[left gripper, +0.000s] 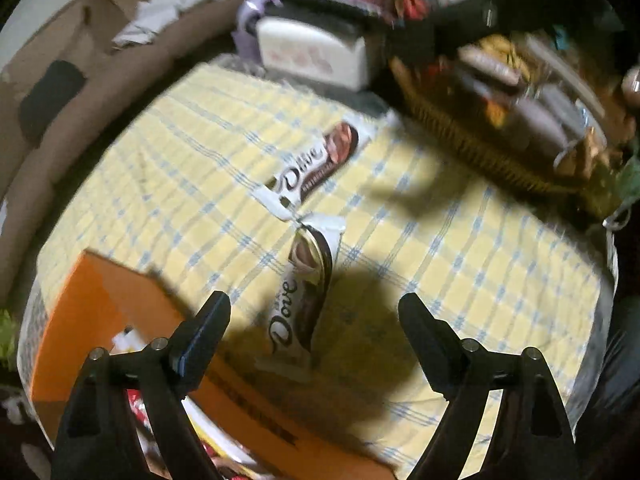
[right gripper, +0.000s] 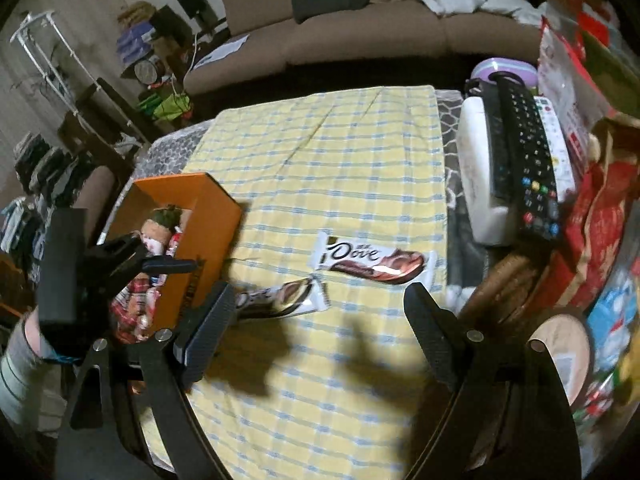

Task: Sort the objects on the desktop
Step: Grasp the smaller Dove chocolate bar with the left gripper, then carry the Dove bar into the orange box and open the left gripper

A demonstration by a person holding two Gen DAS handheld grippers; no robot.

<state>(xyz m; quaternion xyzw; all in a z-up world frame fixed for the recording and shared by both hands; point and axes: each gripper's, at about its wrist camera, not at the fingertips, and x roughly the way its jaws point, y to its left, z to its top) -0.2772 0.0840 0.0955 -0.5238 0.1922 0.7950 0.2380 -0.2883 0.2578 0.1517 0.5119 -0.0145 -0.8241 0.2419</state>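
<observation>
Two Dove chocolate bars lie on the yellow checked cloth (left gripper: pixel 460 248). The near bar (left gripper: pixel 304 292) lies just ahead of my open, empty left gripper (left gripper: pixel 314 308), slightly left of centre between its fingers. The far bar (left gripper: pixel 316 164) lies beyond it, end to end. In the right wrist view the far bar (right gripper: pixel 374 262) lies flat ahead, and the near bar (right gripper: pixel 286 298) is to its left. My right gripper (right gripper: pixel 318 300) is open and empty above the cloth. The left gripper (right gripper: pixel 168 266) shows at the left, over the orange box (right gripper: pixel 212 216).
The orange box (left gripper: pixel 100 304) holds wrapped snacks. A white tissue box (right gripper: pixel 476 172) with a black remote (right gripper: pixel 524 152) on it stands at the right. A wicker basket (left gripper: pixel 500 120) of clutter and snack bags (right gripper: pixel 600 208) crowd the right side. A brown sofa (right gripper: pixel 360 28) stands behind.
</observation>
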